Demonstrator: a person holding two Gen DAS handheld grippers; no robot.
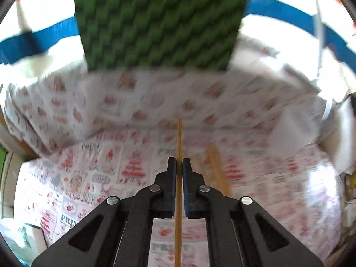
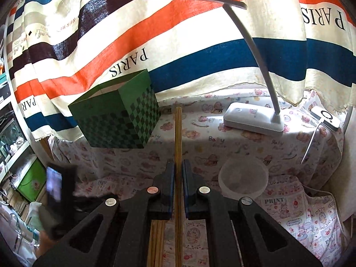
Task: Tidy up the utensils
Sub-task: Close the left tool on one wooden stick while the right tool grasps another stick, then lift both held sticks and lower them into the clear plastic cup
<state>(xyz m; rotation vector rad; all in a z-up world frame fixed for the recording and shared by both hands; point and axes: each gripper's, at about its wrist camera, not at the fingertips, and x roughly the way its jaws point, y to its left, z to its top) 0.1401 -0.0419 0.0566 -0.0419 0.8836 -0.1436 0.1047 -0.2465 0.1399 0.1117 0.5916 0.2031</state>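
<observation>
In the left wrist view my left gripper (image 1: 179, 162) is shut on a thin wooden chopstick (image 1: 178, 138) that runs straight out past the fingertips. Another chopstick (image 1: 217, 171), blurred, lies on the printed tablecloth just to its right. The green checkered box (image 1: 160, 22) stands ahead at the top. In the right wrist view my right gripper (image 2: 178, 163) is shut on a thicker wooden chopstick (image 2: 178, 131) pointing toward the back. The open-topped green box (image 2: 115, 115) stands to the left of its tip. More chopsticks (image 2: 156, 240) lie below the right gripper.
A white desk lamp (image 2: 251, 120) stands at the back right, with a white device and cable (image 2: 326, 116) beyond it. A translucent round bowl (image 2: 243, 178) sits right of the right gripper. A blurred black device in a hand (image 2: 57, 189) is at the lower left. A striped curtain hangs behind.
</observation>
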